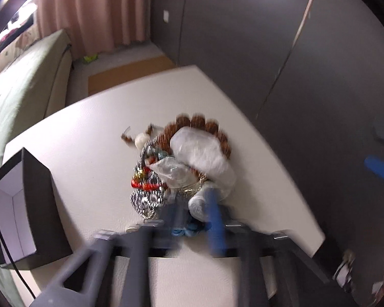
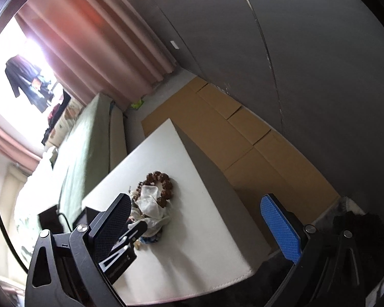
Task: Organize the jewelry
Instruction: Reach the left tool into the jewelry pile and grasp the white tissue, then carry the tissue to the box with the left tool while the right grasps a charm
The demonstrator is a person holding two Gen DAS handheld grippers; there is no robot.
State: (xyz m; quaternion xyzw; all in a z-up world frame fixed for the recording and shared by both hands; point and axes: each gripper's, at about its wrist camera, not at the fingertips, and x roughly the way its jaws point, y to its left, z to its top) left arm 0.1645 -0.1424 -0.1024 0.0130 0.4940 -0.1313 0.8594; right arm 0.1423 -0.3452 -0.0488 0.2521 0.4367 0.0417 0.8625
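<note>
both views fisheye w/ heavy barrel distortion, dark vignette round the edges, straight lines bowed. left wrist view: strong motion blur, esp. on the left gripper (image 1: 192, 220) fingers and the jewelry pile (image 1: 176, 171), detail smeared; light dim-ish, soft, w/ a small blown-out patch top left. right wrist view: much sharper; window (image 2: 20, 51) at left badly overexposed, glare washing the pink curtain (image 2: 97, 38). table (image 2: 192, 243) bright white, soft shadows falling toward the camera. right gripper (image 2: 202, 225) fingers crisp.
</note>
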